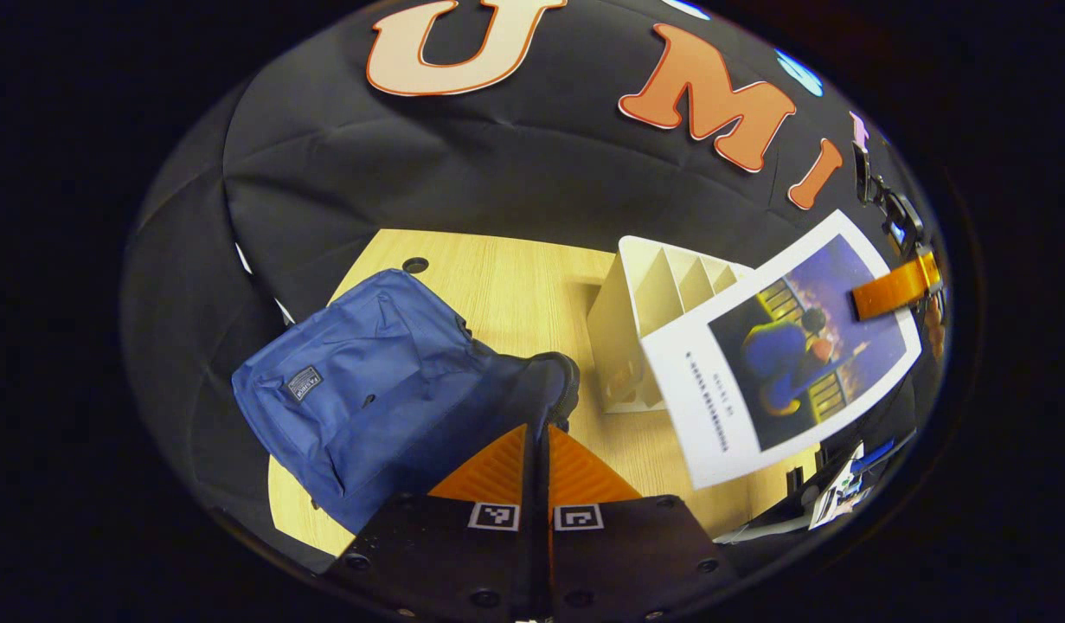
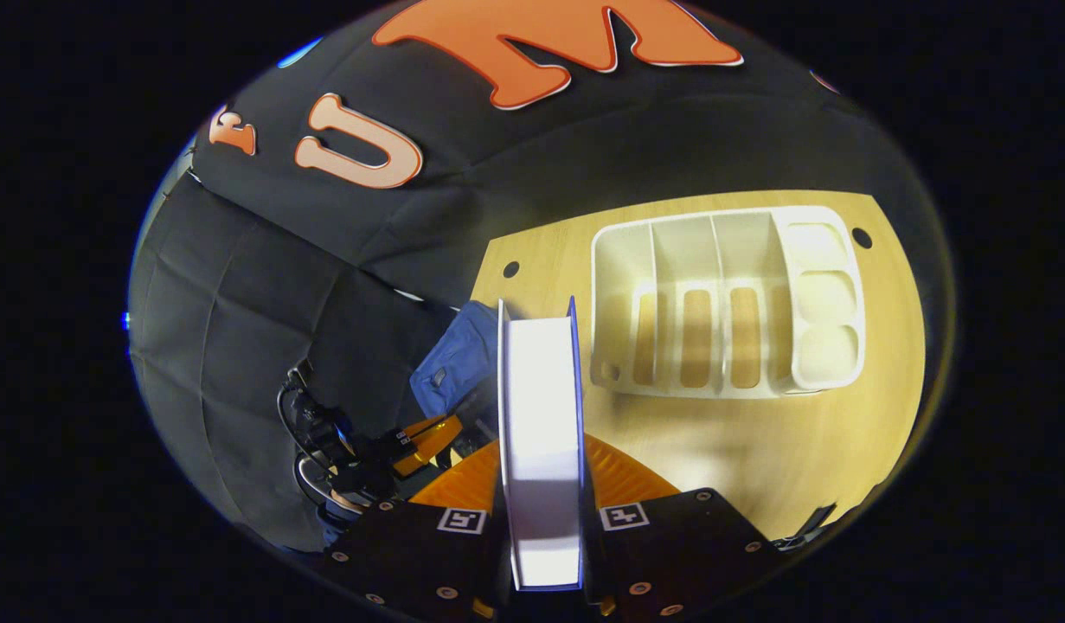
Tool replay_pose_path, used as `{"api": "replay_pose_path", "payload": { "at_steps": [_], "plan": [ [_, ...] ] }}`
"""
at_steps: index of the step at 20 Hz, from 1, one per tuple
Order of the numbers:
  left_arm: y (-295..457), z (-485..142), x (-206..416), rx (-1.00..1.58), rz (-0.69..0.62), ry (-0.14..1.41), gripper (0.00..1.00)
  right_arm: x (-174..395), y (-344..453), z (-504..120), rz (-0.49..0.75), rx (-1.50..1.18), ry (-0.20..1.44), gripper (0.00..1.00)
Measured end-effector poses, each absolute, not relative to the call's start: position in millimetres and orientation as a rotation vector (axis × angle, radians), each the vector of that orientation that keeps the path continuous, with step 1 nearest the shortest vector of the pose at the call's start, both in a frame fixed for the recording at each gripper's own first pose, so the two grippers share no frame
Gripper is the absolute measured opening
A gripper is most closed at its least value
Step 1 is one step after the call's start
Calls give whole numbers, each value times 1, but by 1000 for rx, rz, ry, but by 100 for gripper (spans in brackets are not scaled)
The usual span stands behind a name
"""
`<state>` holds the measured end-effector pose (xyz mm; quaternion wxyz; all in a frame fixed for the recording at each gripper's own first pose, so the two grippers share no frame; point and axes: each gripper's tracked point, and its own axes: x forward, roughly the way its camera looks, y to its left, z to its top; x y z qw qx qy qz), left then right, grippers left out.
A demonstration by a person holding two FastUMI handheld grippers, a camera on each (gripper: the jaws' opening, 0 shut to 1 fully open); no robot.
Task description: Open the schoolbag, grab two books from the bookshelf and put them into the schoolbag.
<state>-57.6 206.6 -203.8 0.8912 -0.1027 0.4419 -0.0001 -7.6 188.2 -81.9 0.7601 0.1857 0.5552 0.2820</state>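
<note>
Overhead, a pale wooden table (image 2: pixel 757 450) sitting before black cloth walls, white bookshelf (image 2: pixel 727 298) standing with bare slots, blue schoolbag (image 1: pixel 368 381) lying left of it, left gripper (image 1: pixel 538 441) pinching the bag's dark opening edge, right gripper (image 2: pixel 541 467) clasping a book (image 2: pixel 541 415) edge-on above the table.

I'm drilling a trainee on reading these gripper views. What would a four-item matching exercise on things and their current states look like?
Things:
1. book
2. bookshelf
3. schoolbag
4. left gripper

States:
A. lies on the wooden table, blue, its opening pinched at the edge
B. held on edge between the right gripper's fingers
C. white, its slots empty
D. fingers closed on the bag's dark rim

Pairs: 1-B, 2-C, 3-A, 4-D
</note>
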Motion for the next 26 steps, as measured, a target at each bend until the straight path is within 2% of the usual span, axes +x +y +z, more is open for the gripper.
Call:
{"api": "replay_pose_path", "payload": {
  "at_steps": [5,11,19,26],
  "plan": [
    [208,-199,-58,-184,8,923,1,-25,224,-116,617,571,1239,33],
    [206,-199,-59,-169,9,937,1,-31,258,-161,516,749,1251,32],
    [204,-201,-59,-151,3,951,1,-44,296,-200,416,874,1191,33],
    [200,-200,-56,-98,-22,970,1,-54,330,-227,409,902,1187,33]
  ]
}}
